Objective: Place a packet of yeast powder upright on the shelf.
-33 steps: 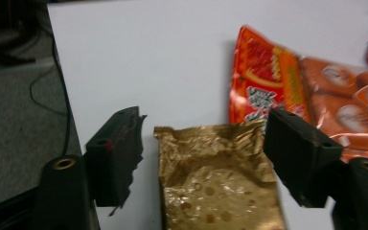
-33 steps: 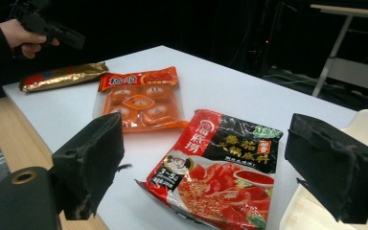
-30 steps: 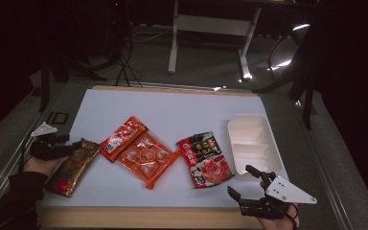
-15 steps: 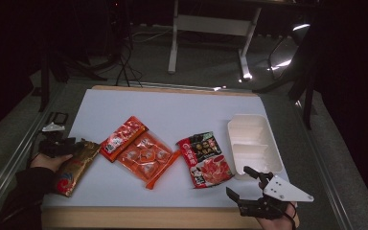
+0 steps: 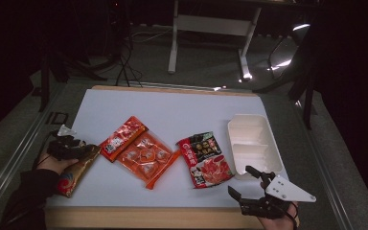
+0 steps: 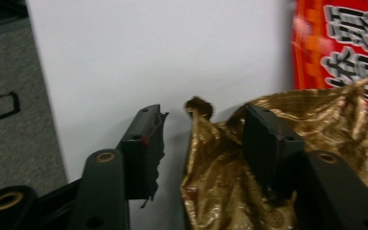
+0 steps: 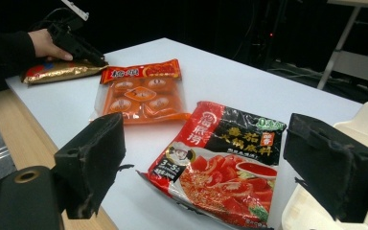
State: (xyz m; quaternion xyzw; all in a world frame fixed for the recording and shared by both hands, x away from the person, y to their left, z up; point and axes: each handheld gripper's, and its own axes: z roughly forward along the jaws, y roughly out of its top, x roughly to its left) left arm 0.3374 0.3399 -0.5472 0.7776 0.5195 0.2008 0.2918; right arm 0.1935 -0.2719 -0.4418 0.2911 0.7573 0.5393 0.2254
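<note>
A crumpled gold and red packet (image 5: 76,167) lies at the table's left front edge. My left gripper (image 5: 84,151) is low over its far end. In the left gripper view the gold end (image 6: 220,163) lies between the jaws of the gripper (image 6: 203,117). The jaws have just been closing. One jaw lies against the foil and the other stands a small gap away from it. My right gripper (image 5: 241,180) hovers open at the front right, with nothing between its fingers. In its own view that gripper (image 7: 206,143) faces a red and black hot pot packet (image 7: 220,163).
A red sachet (image 5: 123,138) and an orange pack of several sachets (image 5: 146,157) lie left of centre. The hot pot packet (image 5: 205,160) lies beside a white two-part tray (image 5: 254,143) at the right. The wooden table edge (image 5: 148,218) runs along the front.
My left gripper has sunk and shifted right onto the gold packet's end, and its jaws have narrowed around it. The right gripper has stayed put.
</note>
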